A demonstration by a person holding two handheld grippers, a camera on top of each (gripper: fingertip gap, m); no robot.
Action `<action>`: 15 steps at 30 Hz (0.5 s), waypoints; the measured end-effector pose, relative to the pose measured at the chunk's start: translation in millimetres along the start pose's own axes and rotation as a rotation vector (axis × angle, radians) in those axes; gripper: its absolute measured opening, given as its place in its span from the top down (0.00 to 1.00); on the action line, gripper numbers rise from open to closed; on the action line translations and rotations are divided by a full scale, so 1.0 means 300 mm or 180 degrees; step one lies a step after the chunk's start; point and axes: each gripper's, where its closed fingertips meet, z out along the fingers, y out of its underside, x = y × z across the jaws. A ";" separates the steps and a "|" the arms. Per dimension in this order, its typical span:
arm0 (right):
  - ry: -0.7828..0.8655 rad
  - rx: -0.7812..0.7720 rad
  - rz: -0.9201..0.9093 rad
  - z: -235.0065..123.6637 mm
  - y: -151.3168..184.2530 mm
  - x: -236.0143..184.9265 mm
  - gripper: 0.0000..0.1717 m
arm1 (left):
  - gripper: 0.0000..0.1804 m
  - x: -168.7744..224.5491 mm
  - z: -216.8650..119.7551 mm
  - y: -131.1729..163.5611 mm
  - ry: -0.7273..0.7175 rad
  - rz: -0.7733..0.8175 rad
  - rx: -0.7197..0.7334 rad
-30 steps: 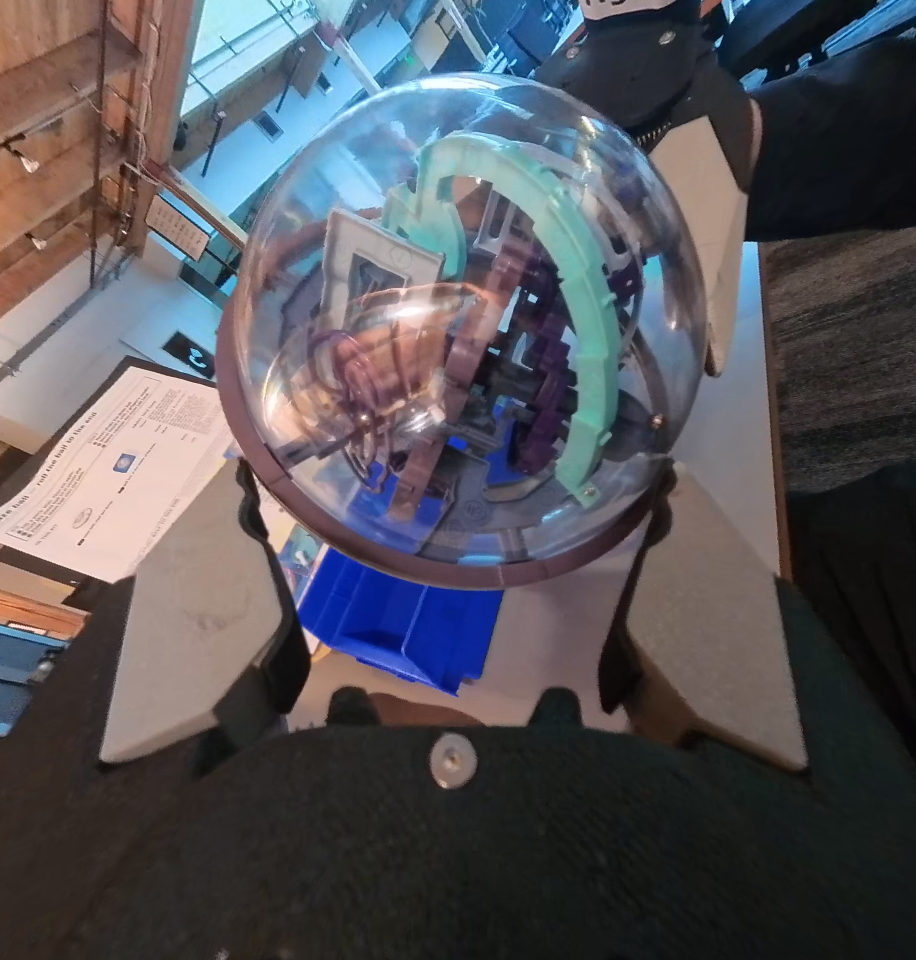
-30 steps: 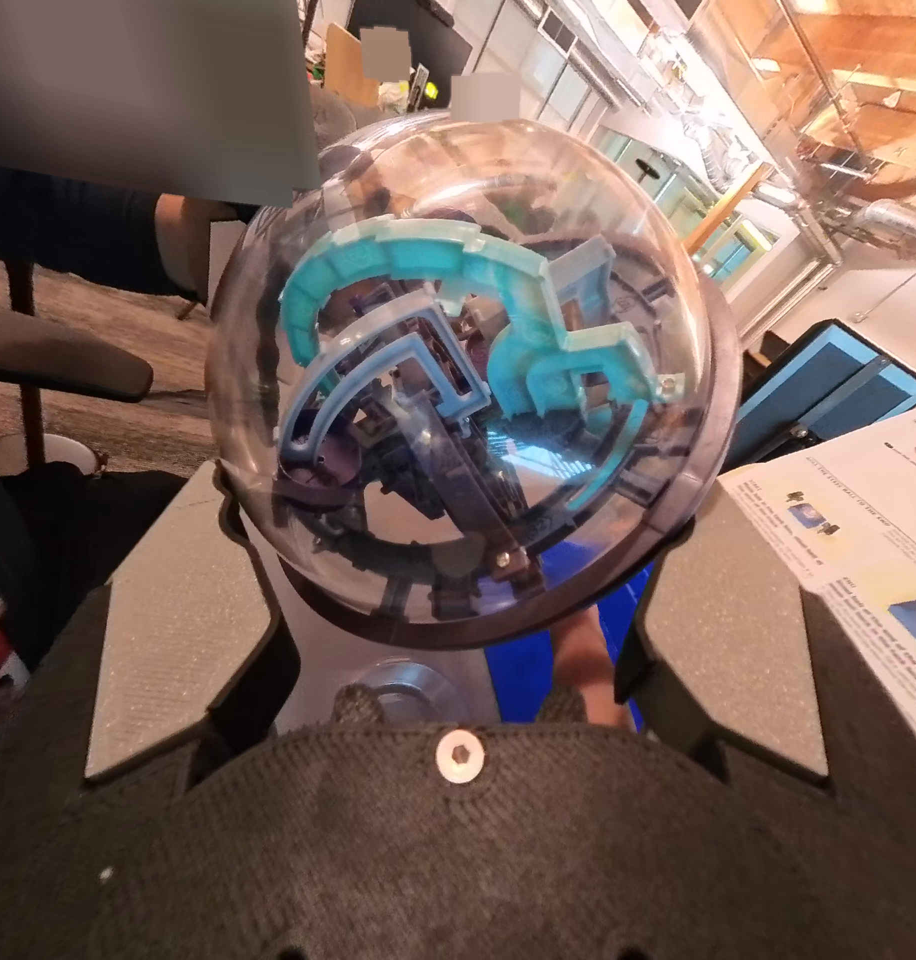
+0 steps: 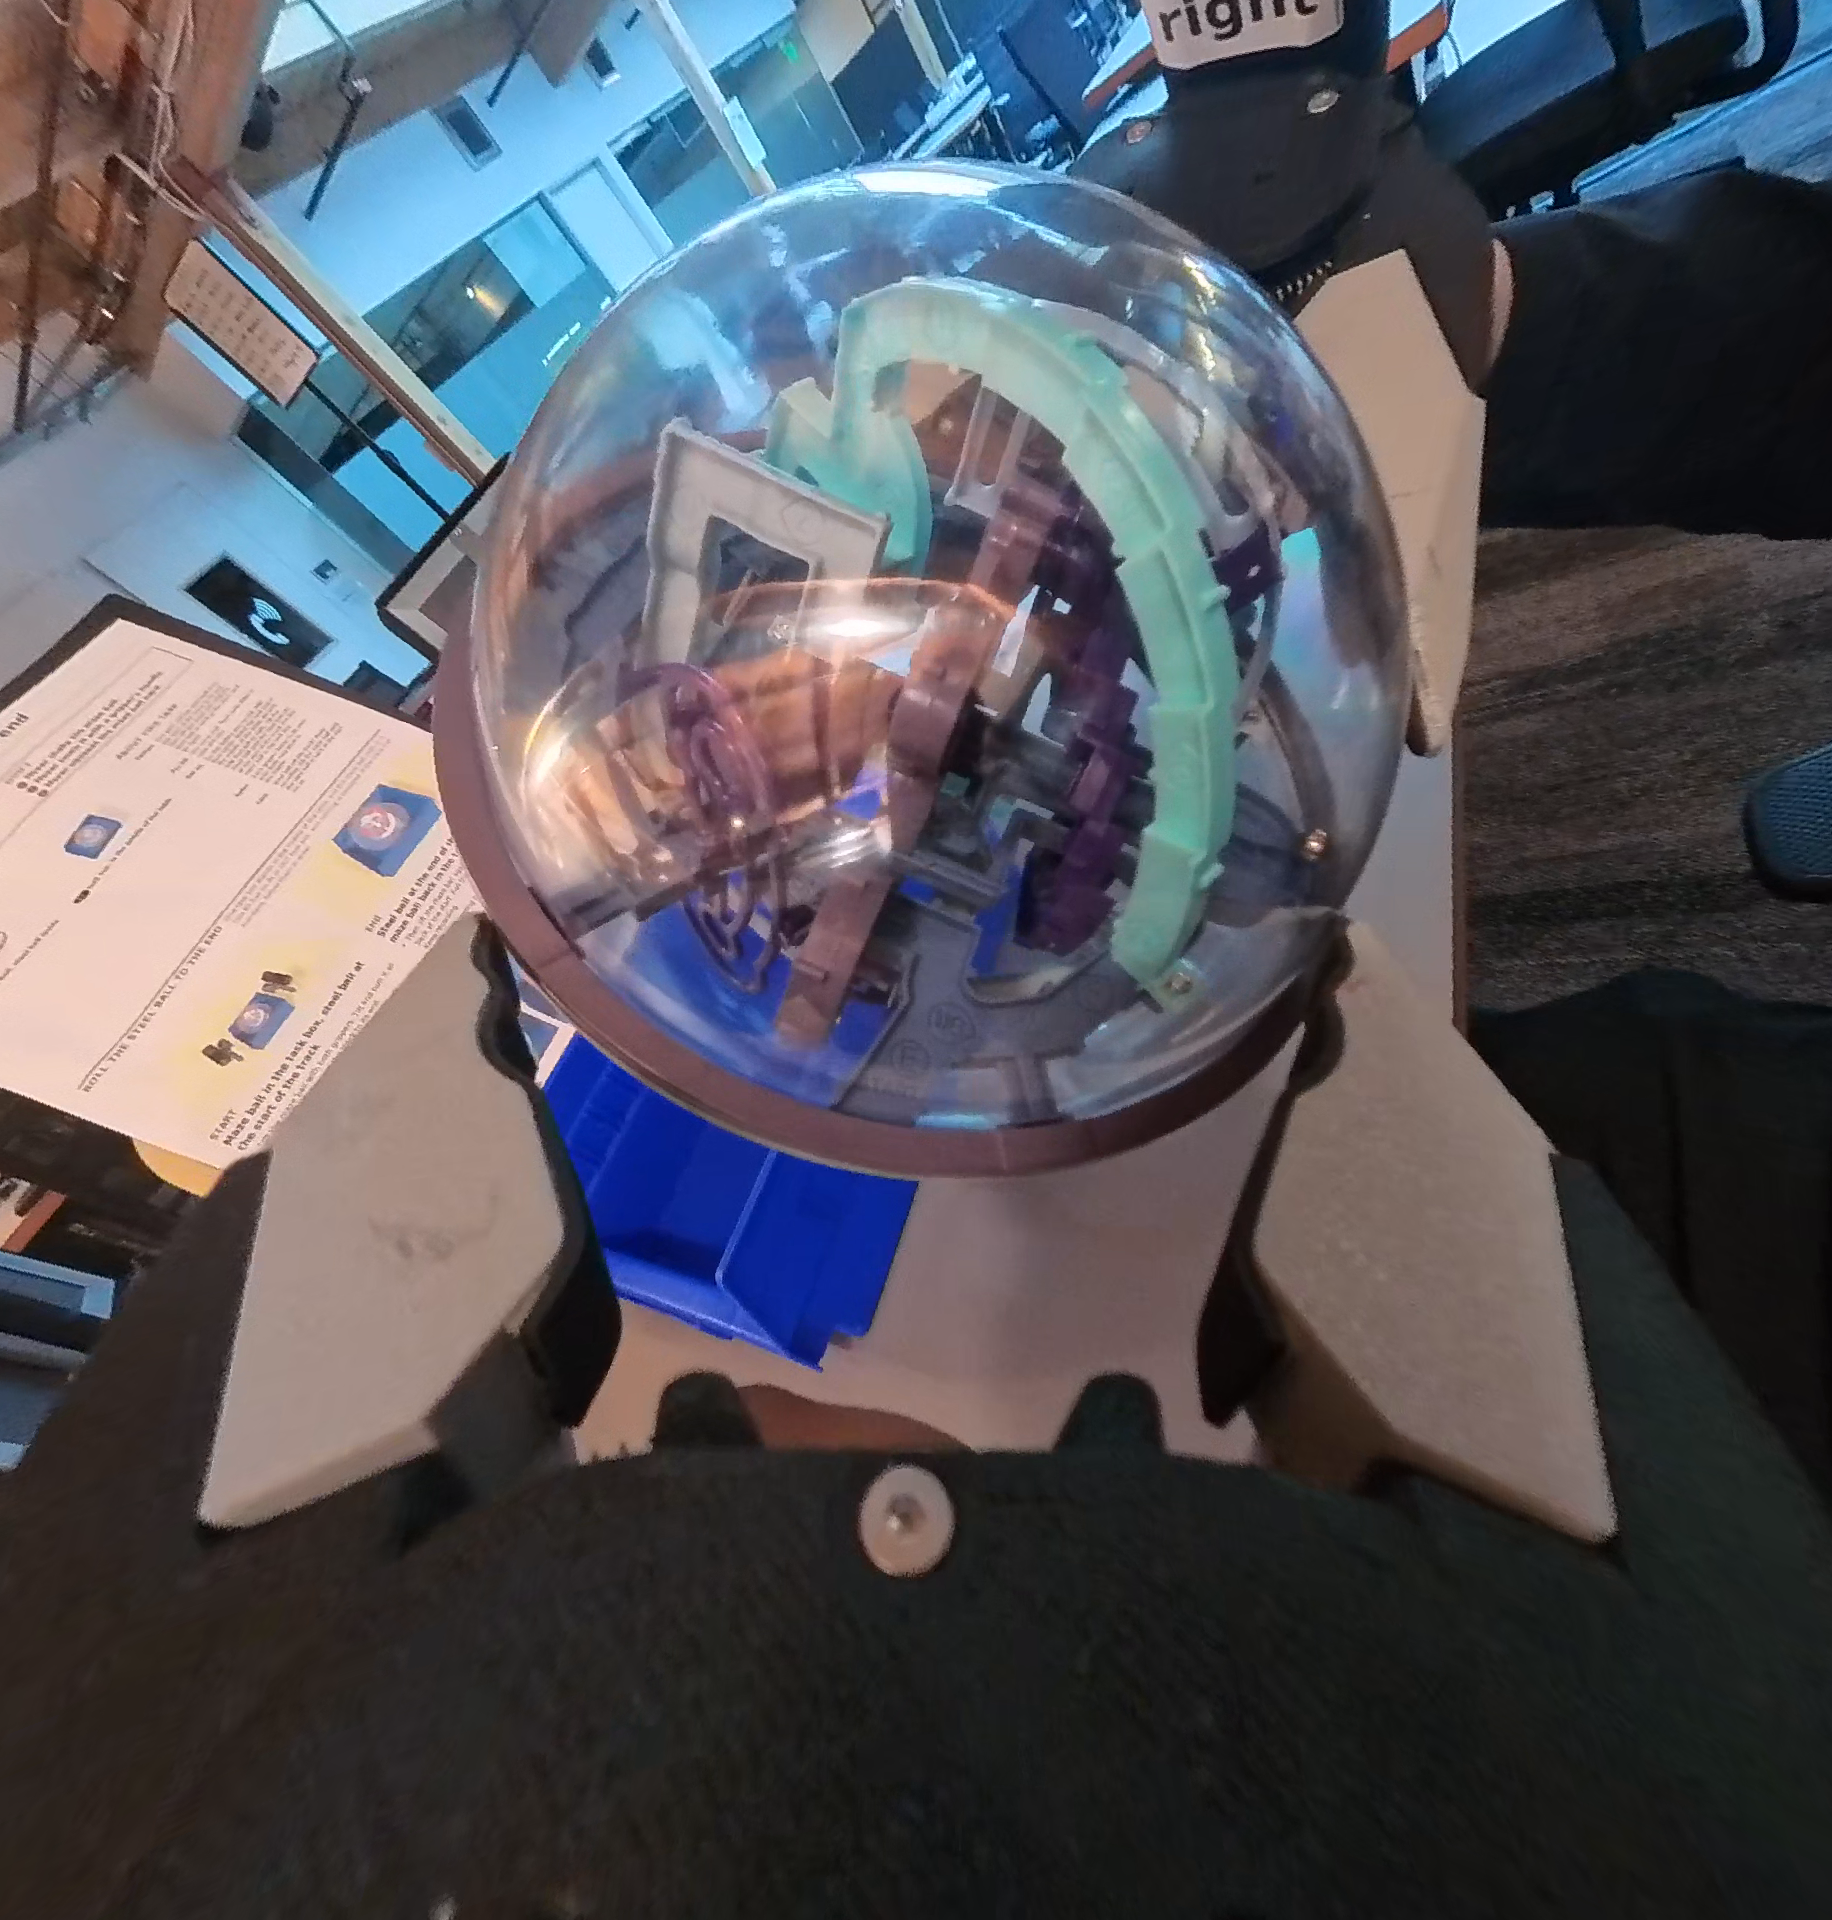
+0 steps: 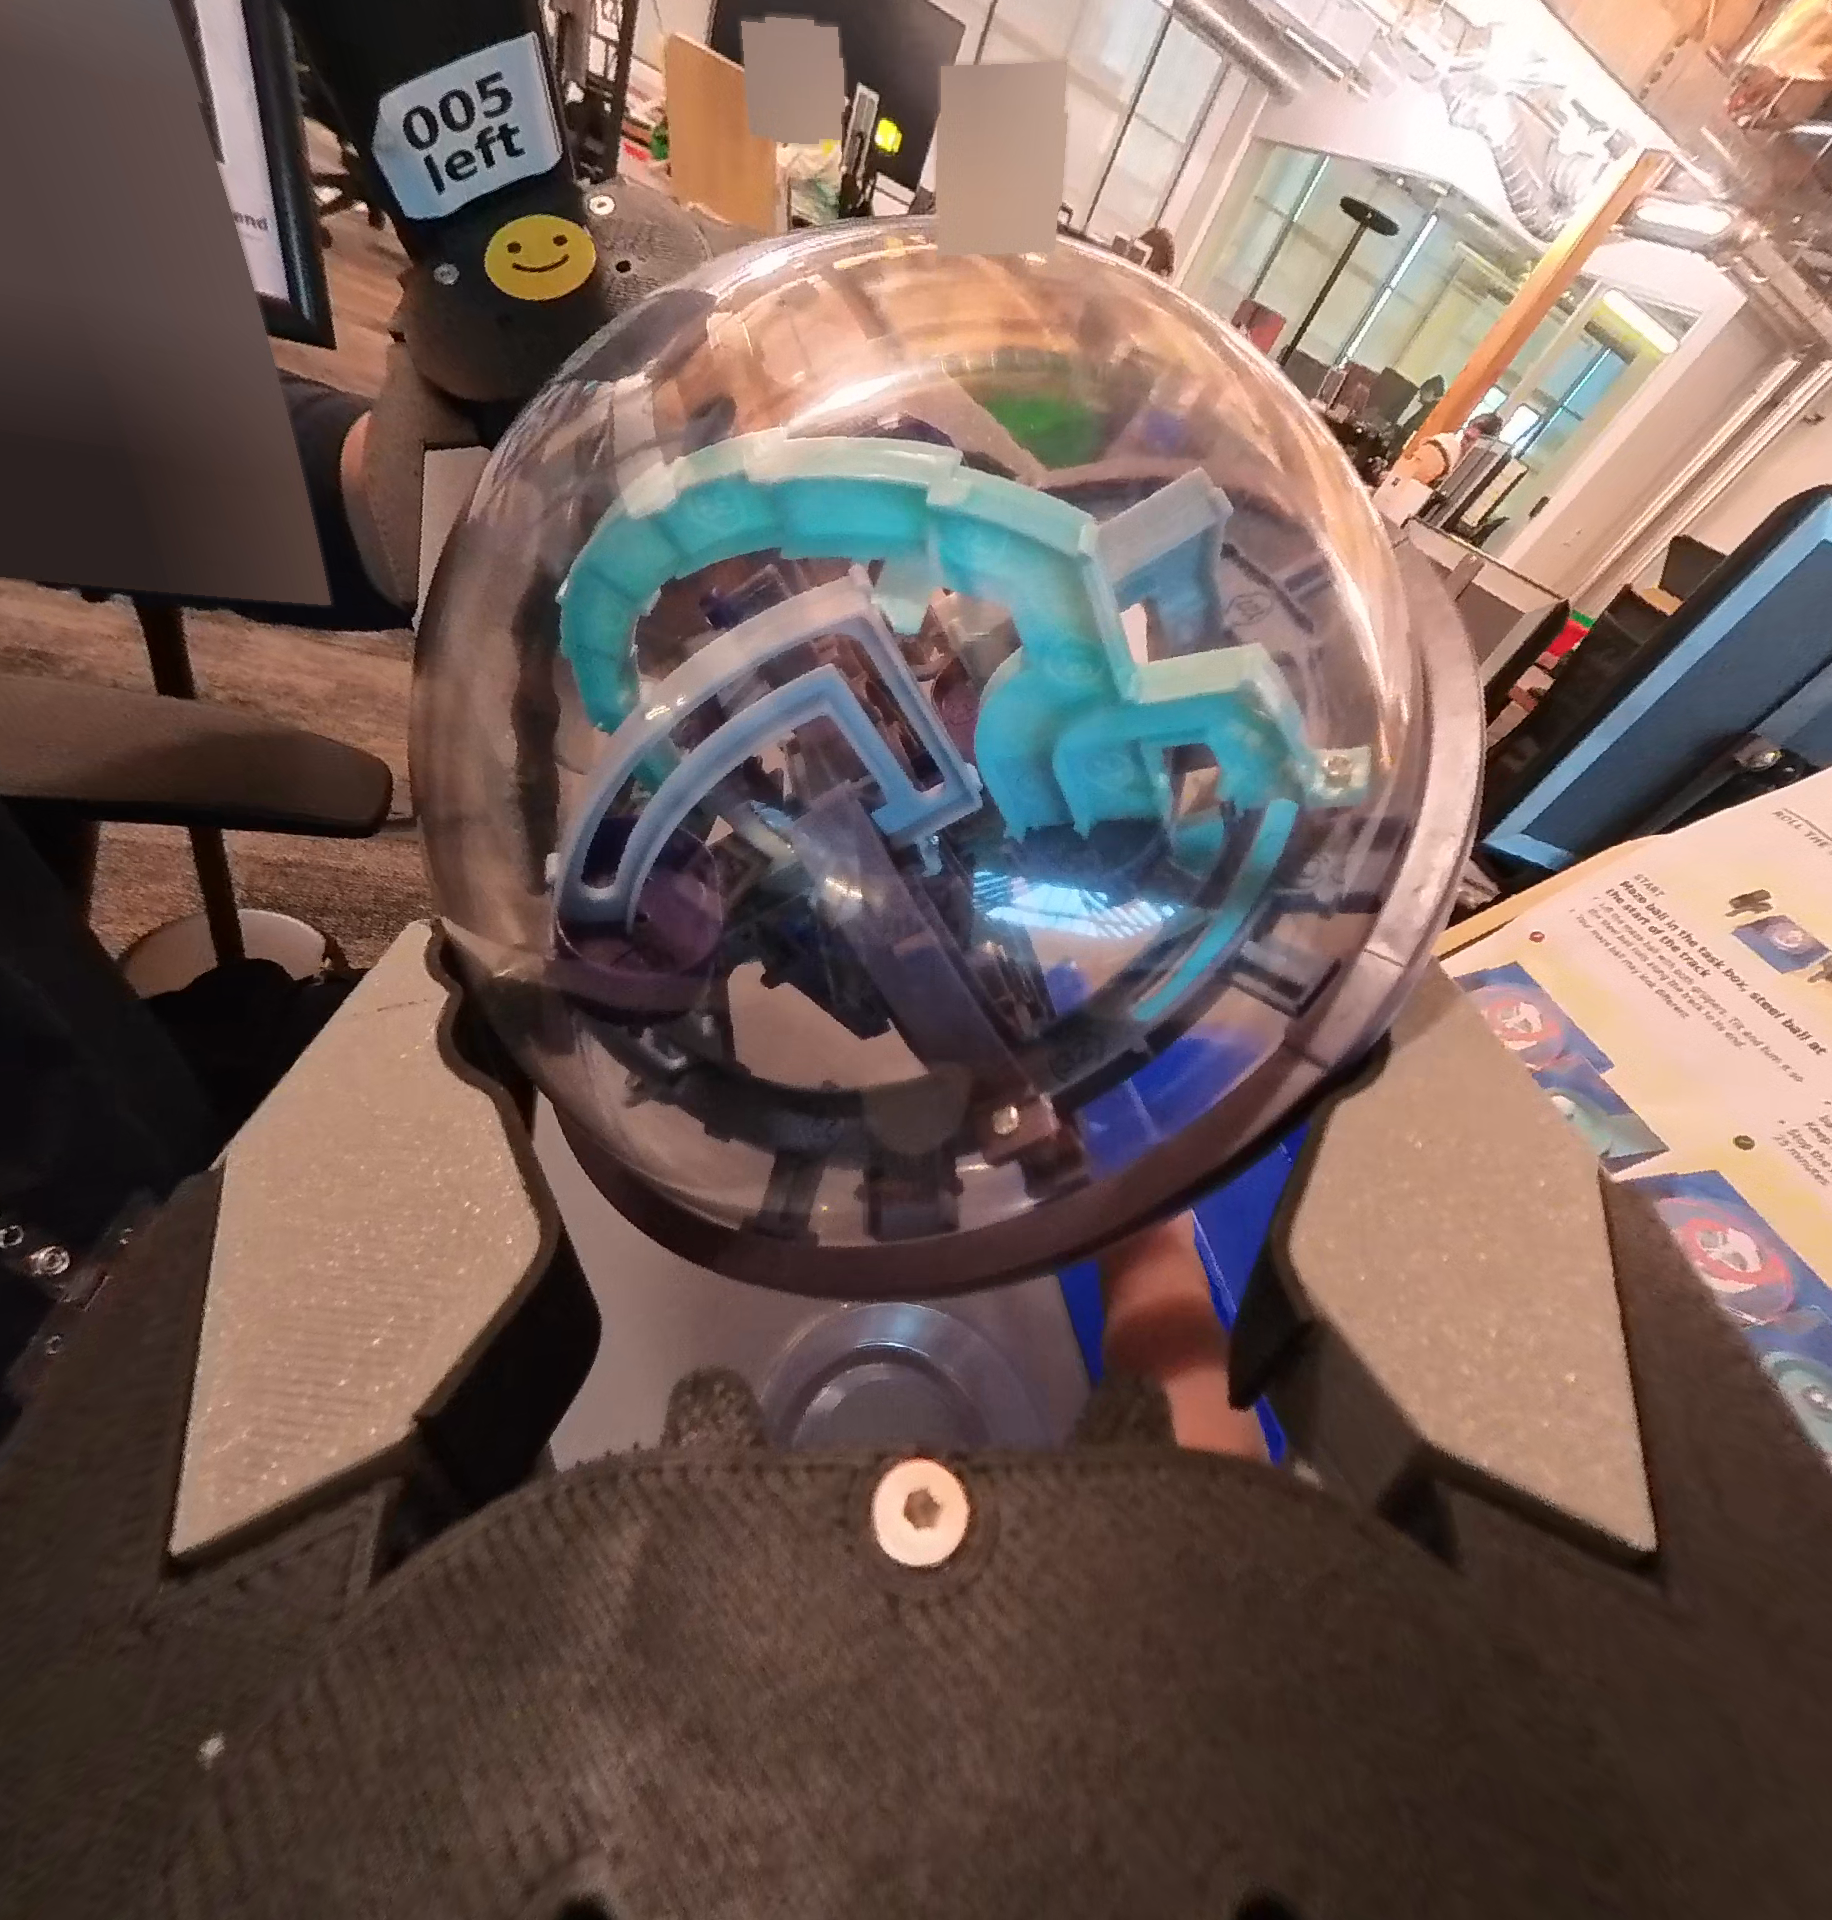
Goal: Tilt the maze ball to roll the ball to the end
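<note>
The maze ball is a clear sphere with a dark rim, with teal, purple and grey tracks inside. It is held in the air above the table between both grippers. My left gripper is shut on it, its dark pads pressed on the rim at both lower sides. In the right wrist view the ball fills the middle, and my right gripper is shut on it from the opposite side. Each gripper shows behind the ball in the other's view. I cannot make out the steel ball.
A blue bin sits on the grey table under the ball. A printed instruction sheet lies beside it. A clear round stand and a person's finger are below the ball. A chair stands at the left.
Both grippers have tilted together with the ball in their grasp. The background has swung in both views, and the left gripper now shows behind the ball in the right wrist view. The grasp has not shifted.
</note>
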 end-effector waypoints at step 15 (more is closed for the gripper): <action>-0.0089 -0.0036 0.0256 0.008 0.009 0.000 0.08 | 0.19 -0.001 0.003 0.008 0.0098 -0.0224 -0.0036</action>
